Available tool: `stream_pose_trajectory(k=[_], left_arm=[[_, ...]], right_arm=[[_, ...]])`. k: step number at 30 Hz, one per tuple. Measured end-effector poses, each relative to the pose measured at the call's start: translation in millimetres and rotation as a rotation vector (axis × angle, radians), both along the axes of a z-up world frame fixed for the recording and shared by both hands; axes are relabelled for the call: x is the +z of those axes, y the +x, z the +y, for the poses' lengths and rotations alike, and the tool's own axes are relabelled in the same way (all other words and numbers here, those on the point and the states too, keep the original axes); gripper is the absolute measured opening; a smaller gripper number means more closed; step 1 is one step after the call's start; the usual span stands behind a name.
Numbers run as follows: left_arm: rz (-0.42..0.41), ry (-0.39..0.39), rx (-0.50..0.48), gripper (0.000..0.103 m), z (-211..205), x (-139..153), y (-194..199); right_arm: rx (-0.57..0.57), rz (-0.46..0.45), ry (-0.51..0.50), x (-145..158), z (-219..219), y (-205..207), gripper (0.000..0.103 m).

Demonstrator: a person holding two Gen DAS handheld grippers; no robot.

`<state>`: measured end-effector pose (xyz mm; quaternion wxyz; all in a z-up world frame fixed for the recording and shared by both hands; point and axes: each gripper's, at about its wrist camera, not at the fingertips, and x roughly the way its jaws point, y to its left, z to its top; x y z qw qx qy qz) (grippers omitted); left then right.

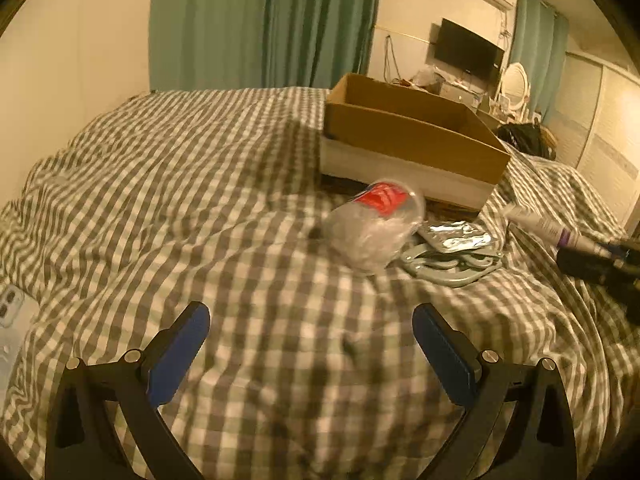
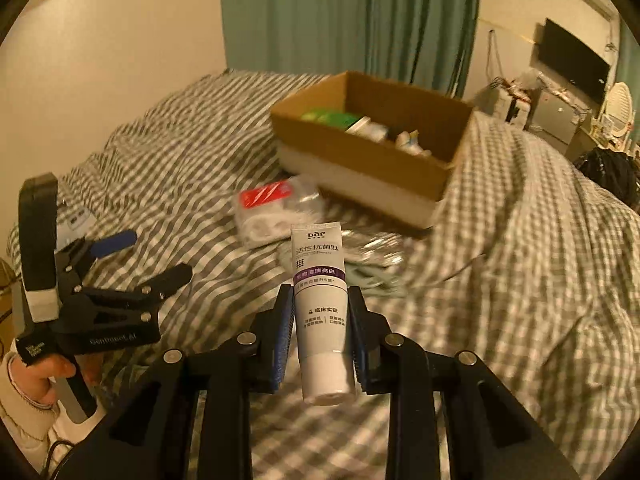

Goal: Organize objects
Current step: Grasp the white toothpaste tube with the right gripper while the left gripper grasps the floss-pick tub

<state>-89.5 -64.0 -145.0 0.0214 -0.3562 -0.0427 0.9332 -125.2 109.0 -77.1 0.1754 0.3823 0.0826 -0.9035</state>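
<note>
Two hand-held grippers are seen above a bed covered with a grey-and-white checked duvet [image 1: 180, 200]. The right gripper [image 2: 320, 332] is closed on a white toothpaste tube [image 2: 320, 312], which is clamped between the blue pads at about mid-length; the tube's crimped end is pointed toward 12 o'clock and its white cap hangs at 6 o'clock, clear of the bedding. In the left wrist view the same tube is seen at 3 o'clock, with the right gripper blurred at the frame edge.

The left gripper [image 1: 310, 348] is held wide apart, with nothing between its blue pads [image 1: 180, 356], and it is raised over bare duvet. In the right wrist view it is found at 9 o'clock, gripped by a hand [image 2: 44, 372] in a pale sleeve.

A cardboard box [image 1: 412, 136] is placed on the bed at about 1 o'clock in the left wrist view. Through the right wrist camera, a green item [image 2: 328, 118] and some white items, too blurred to be named, are seen inside it. Just in front of the box lies a clear plastic bag with a red label [image 1: 376, 224], and beside it, at its 3 o'clock, a silver foil pack [image 1: 456, 236] is laid touching a pale grey-green looped object [image 1: 452, 268], whose kind cannot be told. Green curtains [image 1: 260, 20] are hung behind the bed at 12 o'clock.
</note>
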Motion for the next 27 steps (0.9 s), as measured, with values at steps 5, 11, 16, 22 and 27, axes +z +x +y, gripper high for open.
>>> stream_pose_trajectory(k=[5, 11, 16, 22, 27], left_arm=[[0.001, -0.011, -0.014, 0.103, 15, 8, -26], [-0.021, -0.069, -0.075, 0.103, 36, -1, -74], [-0.052, -0.088, -0.15, 0.103, 49, -20, -106], [-0.059, -0.128, -0.254, 0.103, 69, -36, -129], [-0.064, -0.096, -0.275, 0.091, 65, -34, -124]], right_arm=[[-0.04, 0.011, -0.048, 8, 29, -18, 0.026], [-0.085, -0.016, -0.099, -9, 53, -48, 0.026], [-0.101, -0.071, -0.124, -26, 63, -68, 0.026], [-0.103, -0.101, -0.127, -33, 68, -72, 0.026], [-0.094, -0.099, -0.111, -35, 64, -70, 0.026]])
